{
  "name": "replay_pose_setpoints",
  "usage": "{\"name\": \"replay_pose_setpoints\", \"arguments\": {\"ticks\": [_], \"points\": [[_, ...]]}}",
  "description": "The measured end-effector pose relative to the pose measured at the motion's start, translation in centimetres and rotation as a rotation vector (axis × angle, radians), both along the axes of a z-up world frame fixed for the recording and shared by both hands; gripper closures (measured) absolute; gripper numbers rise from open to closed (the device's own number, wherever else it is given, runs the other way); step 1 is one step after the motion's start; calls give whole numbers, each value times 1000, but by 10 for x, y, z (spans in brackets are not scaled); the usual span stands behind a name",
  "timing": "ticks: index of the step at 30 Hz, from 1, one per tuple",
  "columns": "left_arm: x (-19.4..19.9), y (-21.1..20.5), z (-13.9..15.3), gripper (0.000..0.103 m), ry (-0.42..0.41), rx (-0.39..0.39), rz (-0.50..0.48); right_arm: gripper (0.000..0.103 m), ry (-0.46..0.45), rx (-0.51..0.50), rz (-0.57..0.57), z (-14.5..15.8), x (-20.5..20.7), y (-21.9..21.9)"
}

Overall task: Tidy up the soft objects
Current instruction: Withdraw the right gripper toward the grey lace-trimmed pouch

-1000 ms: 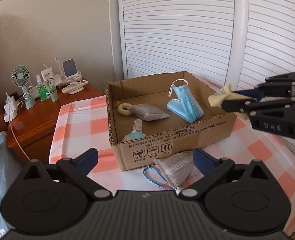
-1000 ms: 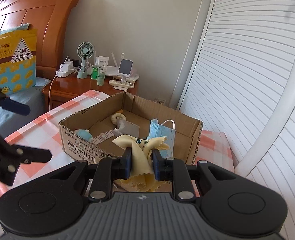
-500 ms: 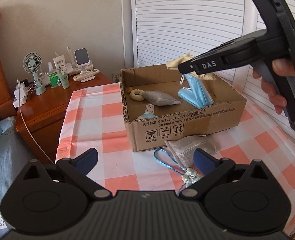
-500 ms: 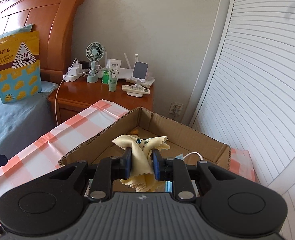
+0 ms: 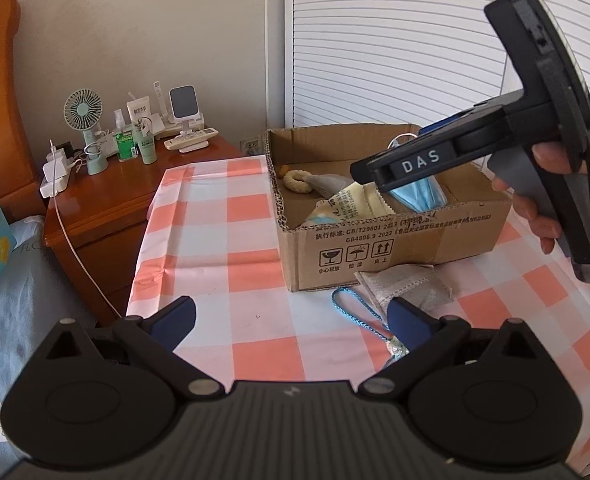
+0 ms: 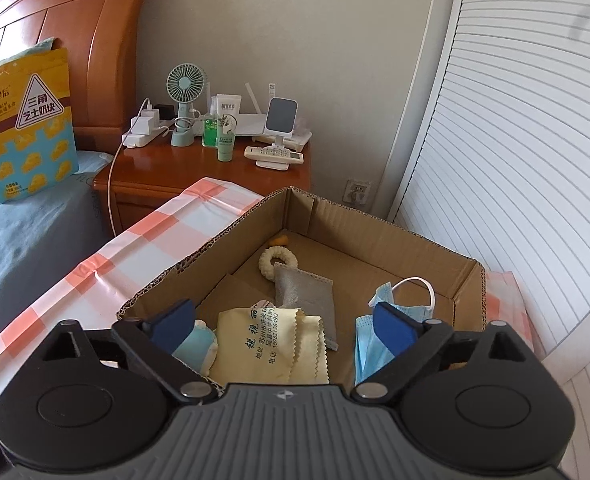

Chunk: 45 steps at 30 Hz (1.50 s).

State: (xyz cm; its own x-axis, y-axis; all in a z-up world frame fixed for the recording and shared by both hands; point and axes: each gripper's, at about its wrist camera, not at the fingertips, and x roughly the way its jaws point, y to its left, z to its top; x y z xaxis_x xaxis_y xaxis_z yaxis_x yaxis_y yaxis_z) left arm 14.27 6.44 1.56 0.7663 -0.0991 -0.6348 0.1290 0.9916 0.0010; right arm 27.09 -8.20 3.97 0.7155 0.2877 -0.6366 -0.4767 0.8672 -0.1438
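Observation:
A cardboard box (image 5: 399, 240) stands on the checked tablecloth (image 5: 223, 240). A yellow cloth (image 6: 271, 344) lies loose inside the box (image 6: 375, 240), among a blue mask (image 6: 371, 344), a grey pouch (image 6: 307, 296), a cream ring (image 6: 270, 264) and a light-blue soft item (image 6: 197, 348). My right gripper (image 6: 285, 326) is open and empty just above the cloth; it also shows in the left wrist view (image 5: 375, 172). My left gripper (image 5: 291, 318) is open and empty above the table. A grey pouch (image 5: 407, 286) and a blue cord (image 5: 355, 312) lie in front of the box.
A wooden nightstand (image 6: 199, 172) at the back holds a small fan (image 6: 185, 88), bottles, a charger and a remote. A bed with a yellow snack bag (image 6: 25, 120) lies to the left. White slatted doors (image 6: 515, 160) stand to the right.
My right gripper has opened over the box and let go of the yellow cloth, which now lies inside. The left gripper has drawn back a little.

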Motion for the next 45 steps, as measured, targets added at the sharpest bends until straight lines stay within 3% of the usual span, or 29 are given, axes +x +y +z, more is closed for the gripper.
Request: {"name": "replay_pose_setpoints", "arguments": {"ticks": [9, 21, 32, 39, 45], "points": [[-8, 2, 1, 1, -1, -2, 10, 0, 15, 27, -34, 1, -27, -10], [-15, 11, -6, 1, 14, -15, 22, 0, 102, 0, -140, -47, -60, -20], [-10, 20, -15, 1, 36, -28, 34, 0, 191, 36, -199, -86, -45, -6], [-2, 21, -21, 1, 59, -27, 36, 0, 194, 56, -265, -95, -41, -15], [2, 13, -24, 1, 65, -20, 10, 0, 172, 10, -334, -98, -46, -38]]}}
